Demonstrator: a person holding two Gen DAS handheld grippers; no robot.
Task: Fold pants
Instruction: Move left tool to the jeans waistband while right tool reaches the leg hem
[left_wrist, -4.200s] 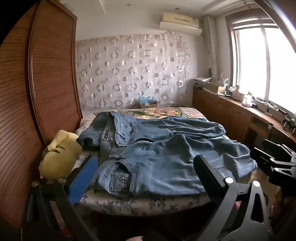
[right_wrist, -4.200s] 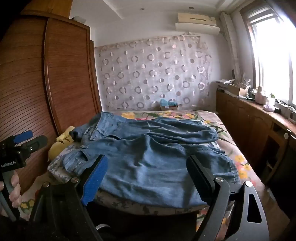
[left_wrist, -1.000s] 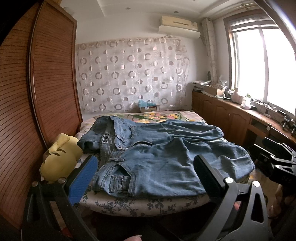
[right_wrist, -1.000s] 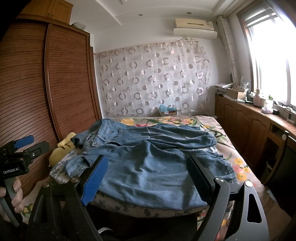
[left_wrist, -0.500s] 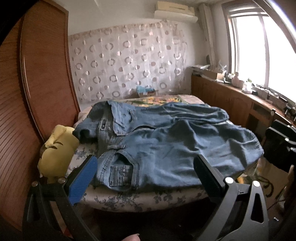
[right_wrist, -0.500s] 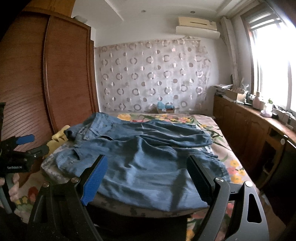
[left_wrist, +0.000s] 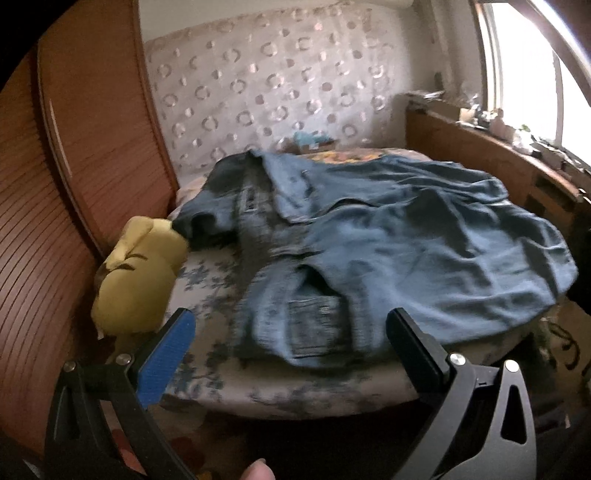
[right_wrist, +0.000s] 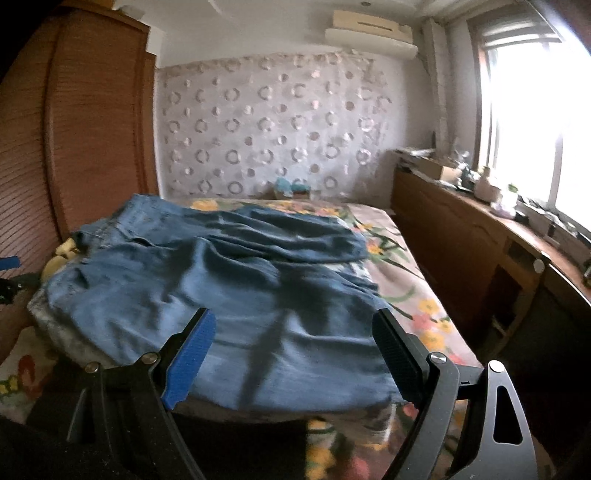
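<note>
Left gripper (left_wrist: 291, 341): black two-finger frame, one blue pad and one black pad, jaws spread wide with nothing between them. It is held off the near edge of the bed, not touching the cloth. Beyond its tips lies the waistband end of the crumpled blue denim pants (left_wrist: 388, 240), a back pocket uppermost near the edge.

Right gripper (right_wrist: 293, 349): same build, jaws likewise wide apart and holding nothing, above the near leg end of the pants (right_wrist: 236, 295). Contact with the fabric cannot be confirmed; the frame is blurred.

The pants lie spread across the floral-printed bed sheet (right_wrist: 406, 280), waist toward the left, legs toward the right, heavily wrinkled.

A yellow soft plush toy (left_wrist: 136, 273) sits at the bed's left edge, touching the waistband. A slatted brown wooden wardrobe (left_wrist: 74, 147) stands just beside it.
</note>
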